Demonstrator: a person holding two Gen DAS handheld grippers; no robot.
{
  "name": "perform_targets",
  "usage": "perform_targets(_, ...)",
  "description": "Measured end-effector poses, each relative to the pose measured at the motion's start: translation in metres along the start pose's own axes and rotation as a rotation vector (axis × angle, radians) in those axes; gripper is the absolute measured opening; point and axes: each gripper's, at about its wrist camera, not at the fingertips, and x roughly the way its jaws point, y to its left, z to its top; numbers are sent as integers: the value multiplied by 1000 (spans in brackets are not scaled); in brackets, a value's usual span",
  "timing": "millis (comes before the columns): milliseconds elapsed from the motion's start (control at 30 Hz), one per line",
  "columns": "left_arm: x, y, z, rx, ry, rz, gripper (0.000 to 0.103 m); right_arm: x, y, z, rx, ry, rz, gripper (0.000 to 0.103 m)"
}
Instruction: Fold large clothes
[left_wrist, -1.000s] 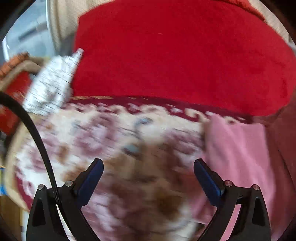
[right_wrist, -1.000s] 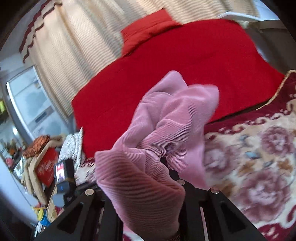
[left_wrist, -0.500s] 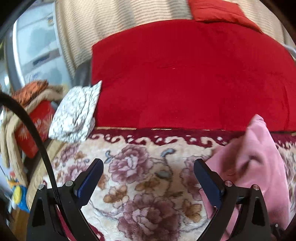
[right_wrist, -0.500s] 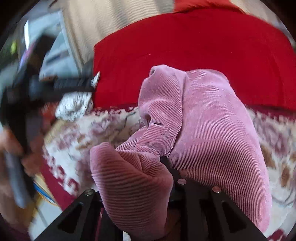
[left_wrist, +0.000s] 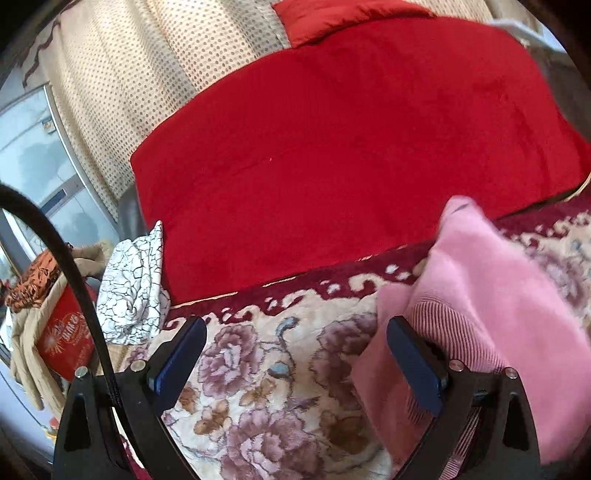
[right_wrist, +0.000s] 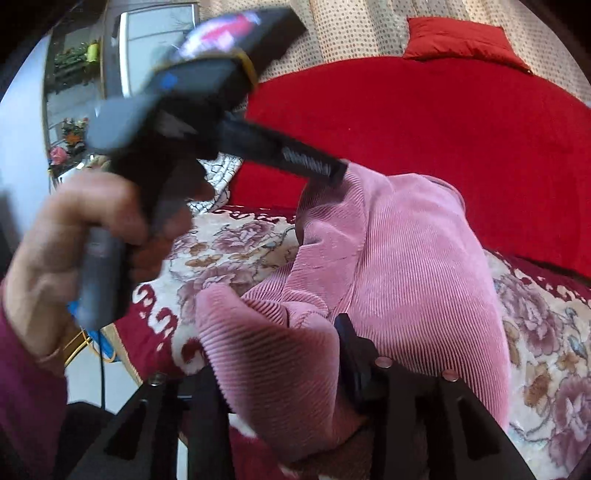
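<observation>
A pink ribbed garment (right_wrist: 406, 258) is bunched up over a floral blanket (right_wrist: 229, 254). My right gripper (right_wrist: 280, 354) is shut on a fold of it, and the cloth drapes over the fingers. In the left wrist view the garment (left_wrist: 491, 295) sits at the right, partly behind the right finger (left_wrist: 413, 365). My left gripper (left_wrist: 295, 354) is open and empty above the floral blanket (left_wrist: 277, 376). In the right wrist view the left gripper (right_wrist: 325, 166) is held in a hand, its tip touching the top of the pink garment.
A red cover (left_wrist: 351, 147) fills the space behind the blanket, with a red pillow (left_wrist: 340, 18) and a dotted curtain (left_wrist: 147, 74) beyond. A white patterned cloth (left_wrist: 133, 284) and a red box (left_wrist: 66, 339) lie at the left edge.
My left gripper has moved right, towards the pink garment, and now reaches its top. My right gripper keeps its hold; the garment has spread lower over the blanket.
</observation>
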Motion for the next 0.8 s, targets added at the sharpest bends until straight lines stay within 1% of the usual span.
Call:
perform_targets(67, 13, -5, -5, 22, 26, 28, 98, -13, -1, -2, 12, -20, 55, 73)
perform_targets(100, 19, -6, -8, 32, 34, 48, 98, -23, -2, -3, 18, -34, 90, 76)
perform_targets(167, 27, -5, -15, 45, 60, 92, 98, -46, -6, -6, 12, -70, 117, 76)
perform_targets(200, 25, -2, -17, 44, 66, 96, 98, -58, -14, -8, 28, -96, 136, 76)
perform_targets(233, 20, 3, -20, 36, 62, 91, 98, -67, -23, -10, 52, -119, 136, 75)
perform_targets(300, 5, 16, -29, -11, 69, 58, 98, -83, -52, -12, 135, -143, 85, 71)
perform_targets(333, -1, 21, -34, -43, 88, 32, 98, -84, -65, -11, 159, -139, 64, 67)
perform_targets(367, -8, 28, -41, -93, 116, -23, 98, -85, -78, -11, 171, -124, 13, 67)
perform_targets(433, -16, 37, -53, -191, 152, -169, 98, -82, -96, -11, 180, -102, -57, 67)
perform_targets(467, -15, 41, -57, -244, 171, -253, 98, -78, -103, -12, 194, -87, -55, 67)
perform_targets(533, -7, 44, -61, -318, 209, -356, 98, -66, -115, -16, 236, -58, -41, 67)
perform_targets(567, -2, 43, -63, -353, 222, -407, 98, -57, -116, -20, 246, -32, -31, 65)
perform_targets(600, 3, 40, -64, -378, 227, -453, 98, -54, -115, -23, 248, -25, -15, 63)
perform_targets(667, 13, 28, -61, -379, 227, -499, 98, -46, -108, -30, 260, -35, 43, 53)
perform_targets(700, 18, 23, -57, -376, 223, -528, 98, -43, -103, -30, 258, -34, 68, 53)
perform_targets(733, 24, 17, -53, -375, 225, -560, 98, -40, -97, -28, 236, -38, 68, 52)
perform_targets(800, 39, 10, -48, -377, 259, -558, 98, -36, -93, -29, 219, -32, 74, 52)
